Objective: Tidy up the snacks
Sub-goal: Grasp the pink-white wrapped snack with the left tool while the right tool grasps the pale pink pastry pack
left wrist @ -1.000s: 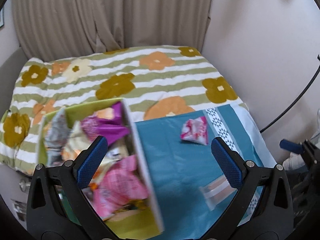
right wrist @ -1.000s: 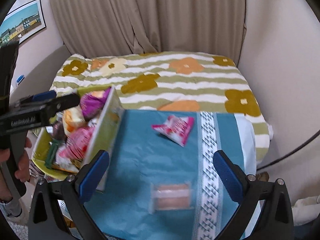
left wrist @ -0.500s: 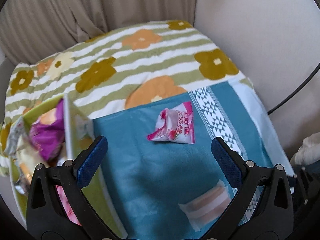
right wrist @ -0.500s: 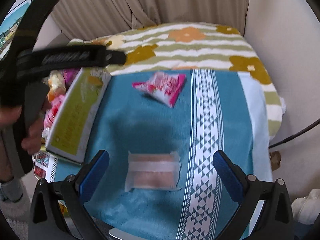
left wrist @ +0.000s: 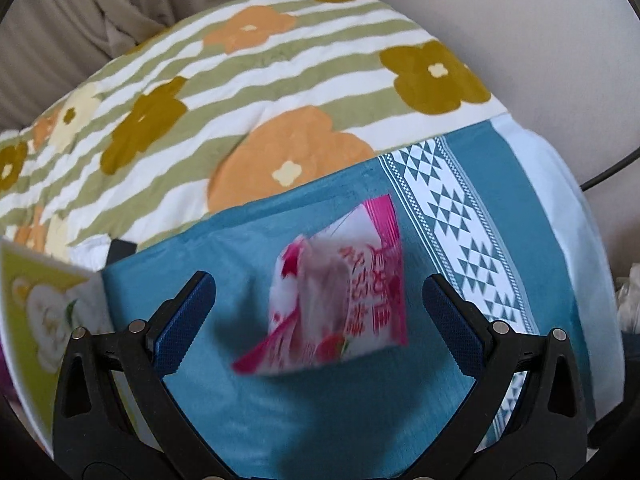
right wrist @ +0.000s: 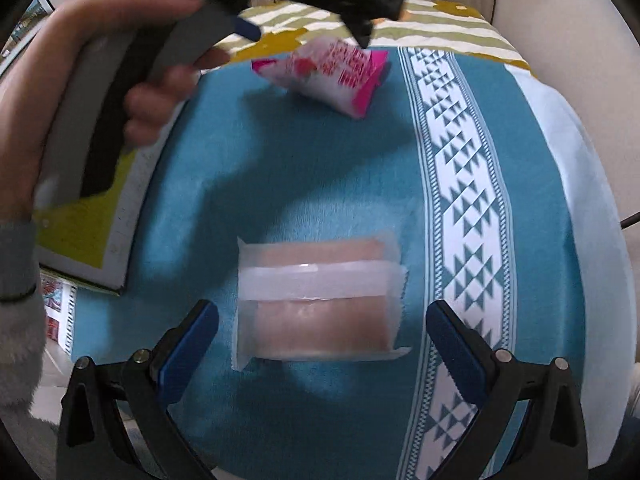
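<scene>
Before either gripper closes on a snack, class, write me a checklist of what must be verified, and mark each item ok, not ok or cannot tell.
1. Left gripper open: ok.
2. Pink snack packet lies between its fingers: ok.
3. Right gripper open: ok.
4. Clear-wrapped snack lies between its fingers: ok.
5. Both snacks lie flat on the teal cloth, apart: ok.
6. Fingers low enough to grip: cannot tell.
</scene>
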{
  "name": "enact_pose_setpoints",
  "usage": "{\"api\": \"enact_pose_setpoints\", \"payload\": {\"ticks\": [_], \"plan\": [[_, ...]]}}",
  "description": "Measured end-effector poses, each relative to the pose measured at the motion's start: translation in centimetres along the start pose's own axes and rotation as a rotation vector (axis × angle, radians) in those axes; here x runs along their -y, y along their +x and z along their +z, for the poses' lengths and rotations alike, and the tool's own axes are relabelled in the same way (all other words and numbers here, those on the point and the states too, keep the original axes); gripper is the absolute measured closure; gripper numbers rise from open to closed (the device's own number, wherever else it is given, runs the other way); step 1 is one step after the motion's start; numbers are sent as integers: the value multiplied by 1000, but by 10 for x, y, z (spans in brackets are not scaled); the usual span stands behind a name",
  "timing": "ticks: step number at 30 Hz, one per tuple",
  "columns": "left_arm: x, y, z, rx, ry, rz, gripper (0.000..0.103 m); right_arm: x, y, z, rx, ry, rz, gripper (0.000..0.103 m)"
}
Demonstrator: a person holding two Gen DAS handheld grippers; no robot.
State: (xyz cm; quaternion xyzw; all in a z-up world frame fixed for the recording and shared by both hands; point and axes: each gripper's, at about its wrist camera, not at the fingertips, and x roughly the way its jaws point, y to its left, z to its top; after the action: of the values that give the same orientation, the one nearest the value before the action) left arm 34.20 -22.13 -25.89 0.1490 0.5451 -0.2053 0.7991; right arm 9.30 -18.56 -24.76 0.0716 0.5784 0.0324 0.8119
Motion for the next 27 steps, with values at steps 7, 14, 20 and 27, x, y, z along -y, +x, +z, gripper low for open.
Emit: {"api": "enact_pose_setpoints", "payload": {"ticks": [7,14,20,27], "plan": [[-3,31,0,-38,19,63,6,-7,12,-2,-15,-5,-47,0],[-16,31,-15,-67,-12,26,38,-5,18,-5,-30,-12,-47,0],[-21,19,-46,-113,-57,46,39,1,24,1,-42,-36,-36,0],[-16,-5,-104,-122,-102,48,39,-6,39,-1,-53,-70,-22,0]]}}
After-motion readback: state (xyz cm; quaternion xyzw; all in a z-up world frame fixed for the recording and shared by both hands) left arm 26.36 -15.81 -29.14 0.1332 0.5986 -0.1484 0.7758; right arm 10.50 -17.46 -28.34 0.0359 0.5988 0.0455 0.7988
